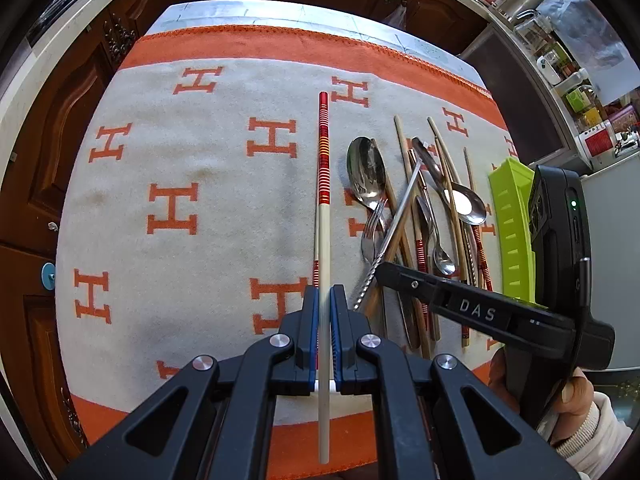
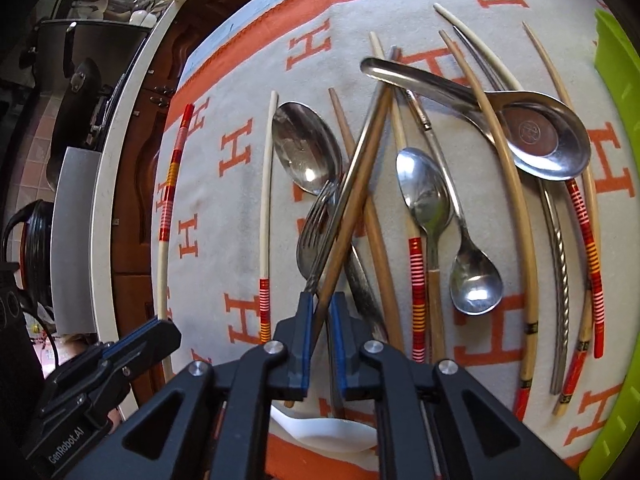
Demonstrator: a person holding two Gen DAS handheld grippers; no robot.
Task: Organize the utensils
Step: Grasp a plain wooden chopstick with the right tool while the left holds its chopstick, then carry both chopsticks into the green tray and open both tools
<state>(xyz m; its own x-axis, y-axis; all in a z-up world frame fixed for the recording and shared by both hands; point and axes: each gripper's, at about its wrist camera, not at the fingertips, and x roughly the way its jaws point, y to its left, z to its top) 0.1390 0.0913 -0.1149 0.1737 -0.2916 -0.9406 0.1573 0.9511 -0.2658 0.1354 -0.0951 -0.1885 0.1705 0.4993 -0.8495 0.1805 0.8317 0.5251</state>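
My left gripper (image 1: 324, 300) is shut on a cream chopstick with a red-striped end (image 1: 323, 184), held above the cloth and pointing away. A second like chopstick (image 1: 316, 268) lies just left beneath it. My right gripper (image 2: 320, 312) is shut on a brown wooden chopstick (image 2: 352, 200) that lies with a metal chopstick (image 2: 362, 140) over a pile of spoons (image 2: 306, 148), a fork (image 2: 316, 224) and several chopsticks. The right gripper also shows in the left wrist view (image 1: 394, 274), over the pile. The left gripper shows in the right wrist view (image 2: 156, 332) at lower left.
An orange-and-grey cloth with H marks (image 1: 180, 208) covers the table. A lime green tray (image 1: 514, 232) stands right of the pile, also in the right wrist view (image 2: 618, 80). A white ceramic spoon (image 2: 328, 434) lies under my right gripper. Dark wooden cabinets (image 1: 60, 120) stand to the left.
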